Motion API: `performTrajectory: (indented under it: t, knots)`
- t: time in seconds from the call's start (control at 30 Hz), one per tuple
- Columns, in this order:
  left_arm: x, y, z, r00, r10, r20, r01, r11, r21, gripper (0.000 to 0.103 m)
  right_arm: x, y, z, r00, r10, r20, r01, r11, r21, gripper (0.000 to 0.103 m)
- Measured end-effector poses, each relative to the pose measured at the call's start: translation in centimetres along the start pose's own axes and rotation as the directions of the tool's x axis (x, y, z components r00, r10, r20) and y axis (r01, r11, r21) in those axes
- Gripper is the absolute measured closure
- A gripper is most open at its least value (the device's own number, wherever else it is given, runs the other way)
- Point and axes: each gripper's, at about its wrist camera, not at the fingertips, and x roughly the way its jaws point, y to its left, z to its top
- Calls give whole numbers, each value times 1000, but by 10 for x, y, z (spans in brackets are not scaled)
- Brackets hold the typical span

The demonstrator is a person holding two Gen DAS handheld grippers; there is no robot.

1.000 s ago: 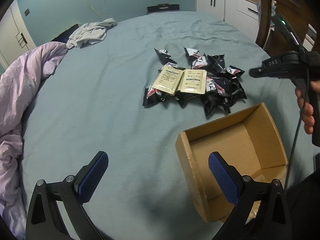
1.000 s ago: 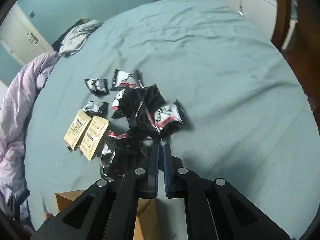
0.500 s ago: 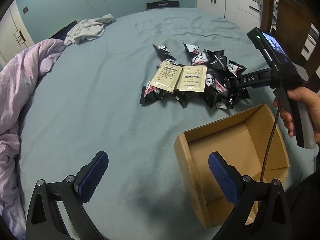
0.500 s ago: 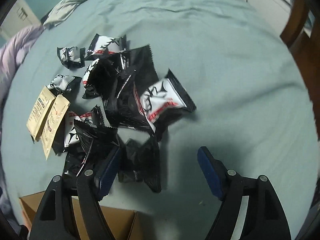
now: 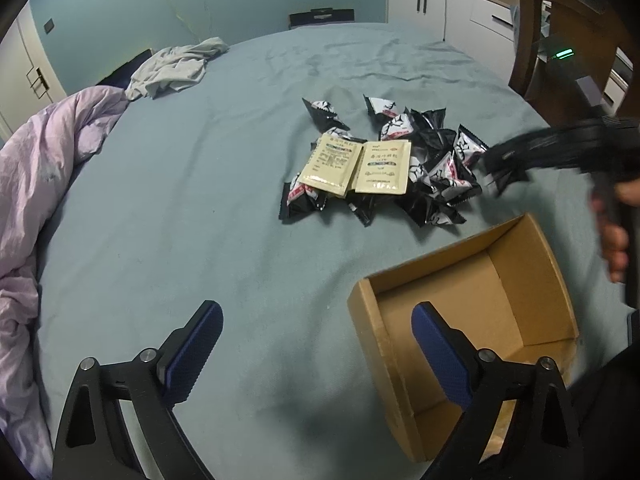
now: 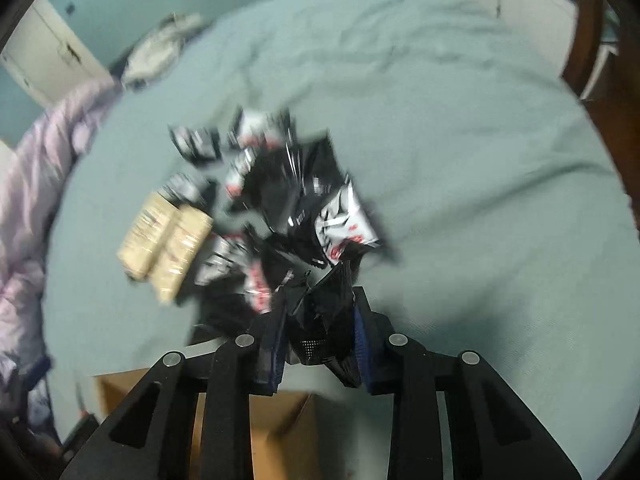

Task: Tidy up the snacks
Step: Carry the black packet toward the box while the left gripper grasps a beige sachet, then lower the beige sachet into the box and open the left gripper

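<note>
A pile of black snack packets (image 5: pixel 432 176) lies on the teal bed, with two beige sachets (image 5: pixel 356 166) on its left side. An open cardboard box (image 5: pixel 532 280) sits in front of the pile, empty inside. My left gripper (image 5: pixel 316 344) is open and empty, low over the bed beside the box's left wall. My right gripper (image 6: pixel 320 340) is shut on a black snack packet (image 6: pixel 324 320), lifted just off the pile's near edge; it shows blurred in the left wrist view (image 5: pixel 504 164). The pile (image 6: pixel 288 200) is blurred in the right wrist view.
A lilac duvet (image 5: pixel 36 184) is bunched along the bed's left side. Grey clothing (image 5: pixel 176 66) lies at the far left of the bed. A wooden chair (image 5: pixel 560 40) and white cabinets (image 5: pixel 440 0) stand past the bed's right edge.
My right gripper opened over the pile's near edge, then closed on a black packet and is pulling back with it. The left gripper has barely moved.
</note>
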Motion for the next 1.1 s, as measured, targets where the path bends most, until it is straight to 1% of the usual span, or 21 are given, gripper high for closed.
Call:
performTrajectory:
  t: [0.07,0.13,0.2,0.3,0.37,0.4,0.47,0.5,0.57,0.67,0.73,0.8,0.83,0.87,0.9,0.93,1.0,1.03,1.07,1.1]
  knots:
    - [4,1,7,1000,-9,-8,9,1000,-1,6,-34,-1,-11,997,49,67,-51,998,26,76]
    - [11,1,18,1000,-24,-19,24,1000,-10,6,-72,-4,-28,985,106,135,-112,993,41,76]
    - [21,-1,31,999,-34,-23,34,999,-8,6,-100,-11,-56,972,141,189,-153,987,51,76]
    - [38,-5,51,1000,-18,-21,19,1000,22,6,-115,-30,-94,956,184,228,-209,974,91,76]
    - [53,-5,66,1000,-5,-23,6,1000,28,6,-113,-44,-118,957,196,215,-225,967,121,76]
    - [62,-5,75,1000,-1,-24,1,1000,26,6,-109,-48,-128,961,198,195,-227,964,139,76]
    - [78,-1,89,1000,22,-22,-22,1000,12,6,-97,-51,-135,968,205,145,-227,962,152,76]
    - [86,2,96,999,37,-23,-37,999,2,6,-91,-52,-136,970,210,119,-226,962,150,76]
    - [101,7,109,998,52,-29,-52,998,-20,7,-82,-51,-130,970,219,104,-233,961,147,76]
    - [117,7,118,998,25,-53,-26,999,-23,7,-74,-52,-121,970,220,104,-234,961,147,76]
    - [127,3,119,997,34,-68,-34,999,2,8,-68,-47,-113,968,229,105,-243,959,143,76]
    - [134,-1,117,996,32,-85,-30,999,24,15,-65,-45,-113,969,225,105,-238,962,133,76]
    - [137,-3,116,995,30,-92,-27,999,33,25,-64,-44,-112,969,223,106,-236,963,129,76]
    - [139,-5,114,995,25,-93,-21,999,40,43,-58,-37,-110,970,220,107,-233,964,127,76]
    - [140,-8,110,996,21,-90,-17,999,38,55,-62,-36,-112,969,219,112,-232,965,122,76]
    - [141,-9,107,996,15,-93,-11,999,36,74,-60,-33,-111,970,214,115,-228,967,118,76]
    - [140,-11,98,996,19,-87,-16,999,35,78,-63,-32,-111,972,191,139,-207,972,111,76]
    - [136,-12,95,997,16,-74,-13,999,34,84,-65,-32,-112,972,183,148,-200,974,110,76]
    - [129,-11,93,998,2,-56,0,1000,30,95,-66,-32,-112,972,180,153,-197,974,109,76]
    - [121,-10,92,999,-17,-43,18,1000,16,96,-67,-33,-112,972,178,156,-197,974,112,76]
